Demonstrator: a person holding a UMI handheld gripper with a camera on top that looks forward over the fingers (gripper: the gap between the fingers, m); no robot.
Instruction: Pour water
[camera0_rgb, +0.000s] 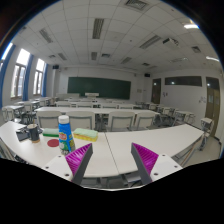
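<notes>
A clear water bottle (65, 133) with a blue label and a light cap stands upright on the white table (112, 149), left of and a little beyond my left finger. A small red cup or lid (52, 143) lies on the table just left of the bottle. My gripper (112, 160) is open and empty, its purple pads (81, 160) spread wide over the bare tabletop. Nothing stands between the fingers.
A yellow-green cloth or book (85, 133) lies on the table behind the bottle. A dark object (27, 133) sits at the table's left end. Rows of desks and chairs (120, 118) fill the classroom beyond, with a blackboard (98, 87) on the far wall.
</notes>
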